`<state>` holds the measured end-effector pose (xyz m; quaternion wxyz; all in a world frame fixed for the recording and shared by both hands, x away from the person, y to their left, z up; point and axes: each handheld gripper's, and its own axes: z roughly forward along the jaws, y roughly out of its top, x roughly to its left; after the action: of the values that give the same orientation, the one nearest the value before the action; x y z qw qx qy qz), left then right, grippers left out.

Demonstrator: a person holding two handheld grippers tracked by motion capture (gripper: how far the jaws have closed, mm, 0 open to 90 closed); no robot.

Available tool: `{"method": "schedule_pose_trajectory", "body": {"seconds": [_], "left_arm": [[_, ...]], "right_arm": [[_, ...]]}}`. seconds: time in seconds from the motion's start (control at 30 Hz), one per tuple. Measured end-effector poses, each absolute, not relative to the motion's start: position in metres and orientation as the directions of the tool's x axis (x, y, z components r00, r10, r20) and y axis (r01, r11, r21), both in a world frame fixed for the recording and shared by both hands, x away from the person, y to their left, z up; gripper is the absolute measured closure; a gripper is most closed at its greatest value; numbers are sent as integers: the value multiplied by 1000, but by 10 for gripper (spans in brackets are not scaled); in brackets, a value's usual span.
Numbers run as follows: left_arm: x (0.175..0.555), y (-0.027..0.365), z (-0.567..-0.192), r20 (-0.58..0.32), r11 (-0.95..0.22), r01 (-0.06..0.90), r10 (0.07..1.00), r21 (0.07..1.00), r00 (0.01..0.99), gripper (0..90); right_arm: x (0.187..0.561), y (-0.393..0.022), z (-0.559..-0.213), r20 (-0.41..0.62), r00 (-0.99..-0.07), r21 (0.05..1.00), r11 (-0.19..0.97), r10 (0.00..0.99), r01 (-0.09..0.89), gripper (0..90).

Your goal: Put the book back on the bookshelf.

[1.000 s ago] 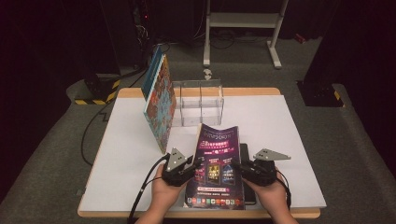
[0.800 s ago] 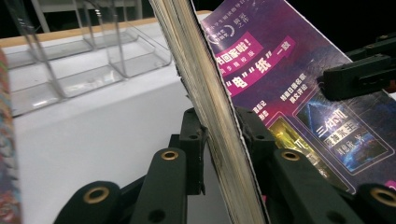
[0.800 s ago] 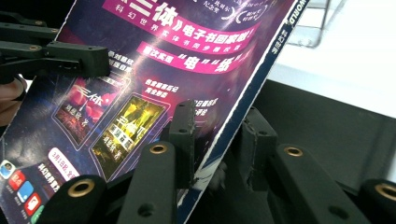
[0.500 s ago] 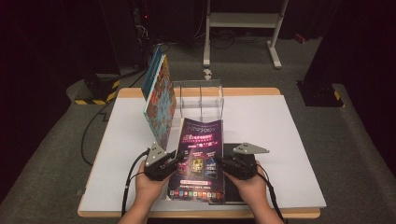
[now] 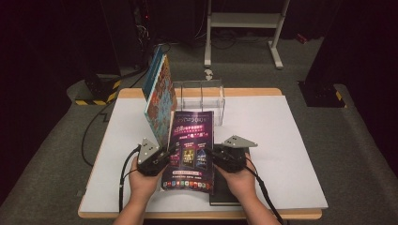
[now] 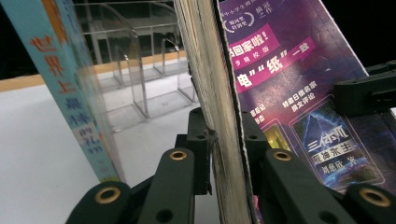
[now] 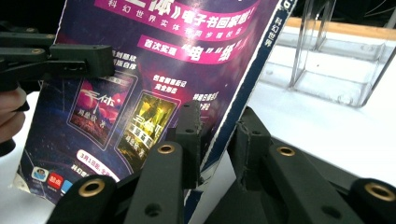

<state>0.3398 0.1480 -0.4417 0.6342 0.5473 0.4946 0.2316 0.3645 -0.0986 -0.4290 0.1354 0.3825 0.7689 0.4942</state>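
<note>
A purple paperback [image 5: 190, 140] is held up between both hands above the near part of the table. My left gripper [image 5: 168, 154] is shut on its page edge [image 6: 224, 116], and its jaws have just been closing on it. My right gripper [image 5: 213, 157] is shut on the spine side [image 7: 233, 107], jaws also just closing with the book between them. The book's top edge comes close to a clear acrylic book stand [image 5: 202, 96]. A colourful blue-spined book [image 5: 159, 98] leans upright at the stand's left end, just left of the purple one.
The white table [image 5: 281, 131] has free room on its right half. A flat dark book [image 5: 225, 194] lies under my right hand near the front edge. A white metal frame [image 5: 244, 21] and cables stand on the floor behind.
Both hands have carried the purple book to the left and farther from the front edge, toward the clear stand. Its top now reaches the stand, next to the colourful book.
</note>
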Motion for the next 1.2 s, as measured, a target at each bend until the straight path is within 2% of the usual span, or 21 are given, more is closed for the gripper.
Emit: {"method": "schedule_pose_trajectory", "body": {"seconds": [0.53,0.97,1.2], "left_arm": [[365,146,-437,-325,282,167,872,945,367,795],[365,148,-445,-312,276,151,879,949,360,791],[354,154,-444,-325,293,142,869,946,373,765]], "right_arm": [[394,-85,-423,140,-653,896,184,745,403,770],[388,-78,-427,111,-649,910,187,753,371,771],[373,-81,-424,111,-669,922,175,735,345,774]]}}
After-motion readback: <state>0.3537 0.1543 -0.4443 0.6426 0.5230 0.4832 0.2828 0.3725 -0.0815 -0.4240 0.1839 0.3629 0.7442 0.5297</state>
